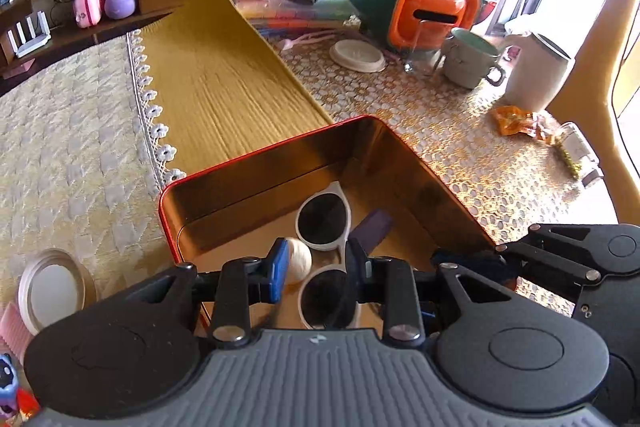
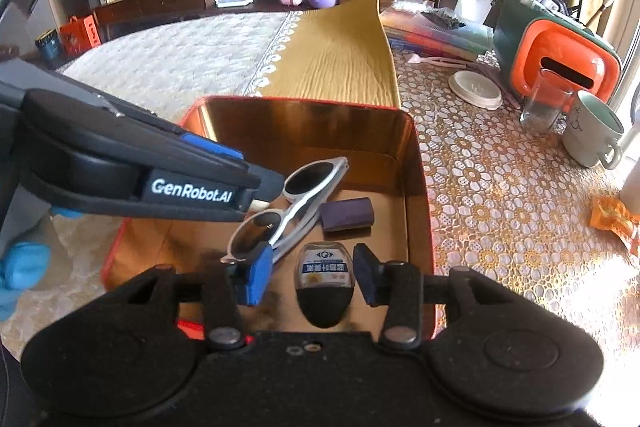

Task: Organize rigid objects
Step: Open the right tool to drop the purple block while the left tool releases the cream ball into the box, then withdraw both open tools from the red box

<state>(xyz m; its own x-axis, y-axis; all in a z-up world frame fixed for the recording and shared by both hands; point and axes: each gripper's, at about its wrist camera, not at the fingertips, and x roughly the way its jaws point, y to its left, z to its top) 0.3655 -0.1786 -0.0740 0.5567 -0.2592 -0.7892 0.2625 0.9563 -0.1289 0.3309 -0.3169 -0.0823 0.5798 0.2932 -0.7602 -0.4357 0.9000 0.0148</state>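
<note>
"Blue foam faced one pad (image 2: 256,279) of the right claw (image 2: 312,281), and its jaws stood apart. What sat between them?"

"A small bottle (image 2: 324,271), lying on the floor of the tin (image 2: 420,187) with a gap on either side, so neither pad touched it. It had a clear body with a printed label and a black cap that pointed back toward the claw."

"And the left claw (image 1: 318,263)?"

"It reached into the same tin, with its jaws set narrow. Its tip was over the sunglasses (image 1: 324,223), and a small white ball (image 1: 300,261) lay right beside one pad. I could not tell whether it gripped anything."

"How did the sunglasses look?"

"White frame, round dark lenses, arms folded. They lay slantwise in the middle of the tin. A dark purple block (image 2: 348,213) lay just beside them, beyond the bottle."

"And the tin itself?"

"Rectangular, with a red rim and shiny gold inside. It sat on the worktop (image 2: 500,187), which had a gold lace-patterned cover. A hand in a blue glove (image 2: 20,275) showed at the left edge of the right wrist view."
</note>
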